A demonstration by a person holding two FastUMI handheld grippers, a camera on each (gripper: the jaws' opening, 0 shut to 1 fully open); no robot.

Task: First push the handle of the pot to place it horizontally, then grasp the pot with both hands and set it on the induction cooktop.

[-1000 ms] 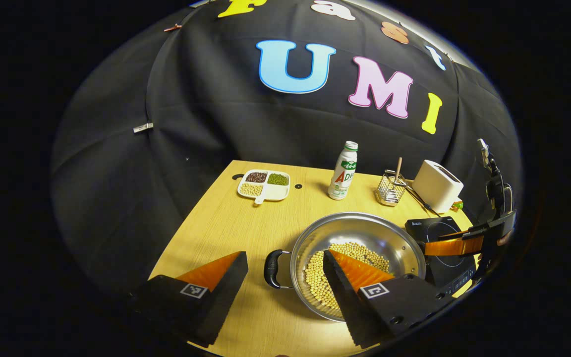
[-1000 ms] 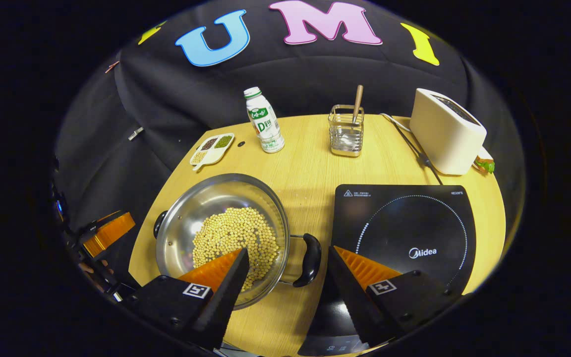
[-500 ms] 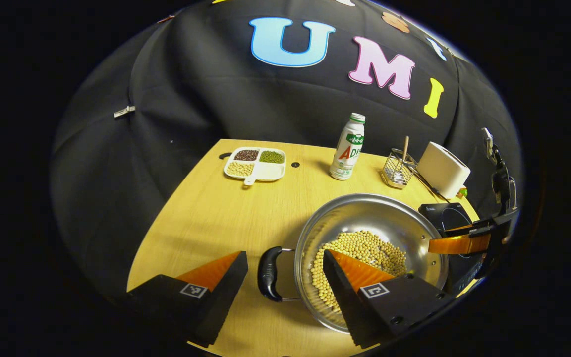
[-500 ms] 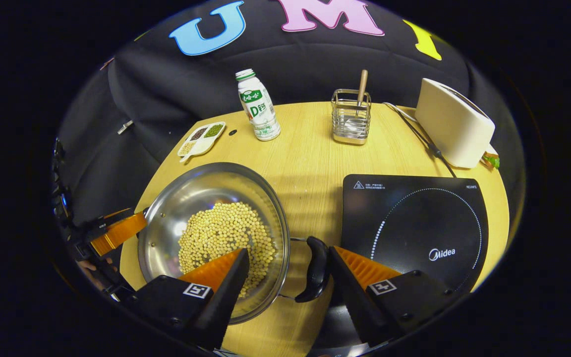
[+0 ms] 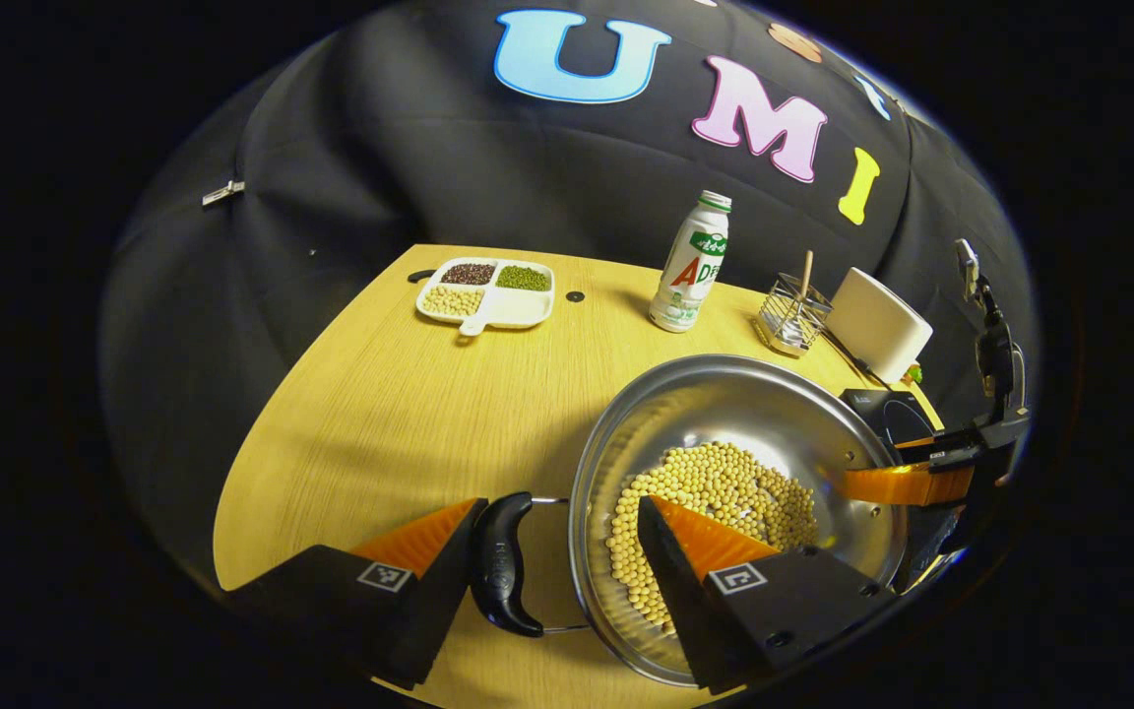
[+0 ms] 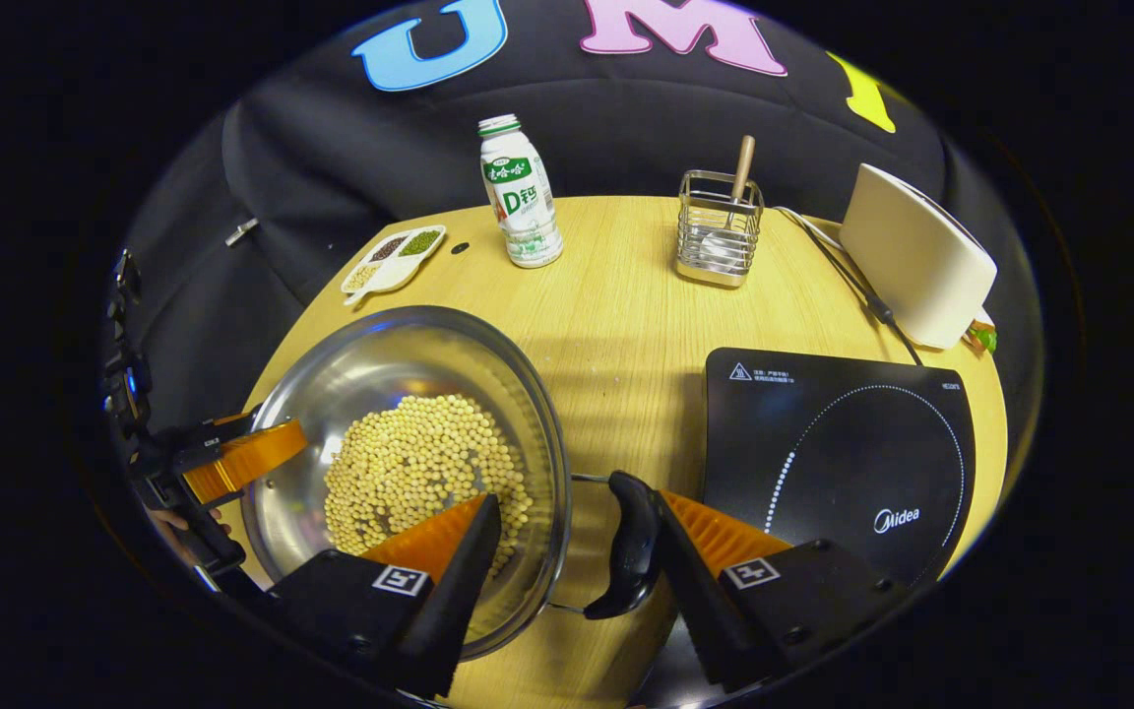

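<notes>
A steel pot [image 5: 754,433] [image 6: 400,384] of soybeans stands on the wooden table, its two black handles pointing left and right. My left gripper [image 5: 559,504] is open and straddles the pot's wall. Its outer finger touches the left handle [image 5: 503,563], and its inner finger hangs over the beans. My right gripper [image 6: 577,497] is open in the same way around the right handle [image 6: 631,544], which rests against its outer finger. Each gripper also appears across the pot in the other's view: the right gripper [image 5: 907,484] and the left gripper [image 6: 242,458]. The black induction cooktop [image 6: 843,453] [image 5: 887,414] lies just right of the pot.
Along the back of the table [image 6: 626,325] stand a divided dish of beans [image 5: 486,292] [image 6: 392,258], a drink bottle [image 5: 693,264] [image 6: 520,195], a wire holder with a wooden-handled utensil [image 6: 718,228] and a white toaster [image 6: 916,258] with its cable [image 6: 848,281].
Both grippers have moved forward and down onto the pot. Each handle, ahead of the fingertips before, now sits between the fingers. The finger spacing looks unchanged.
</notes>
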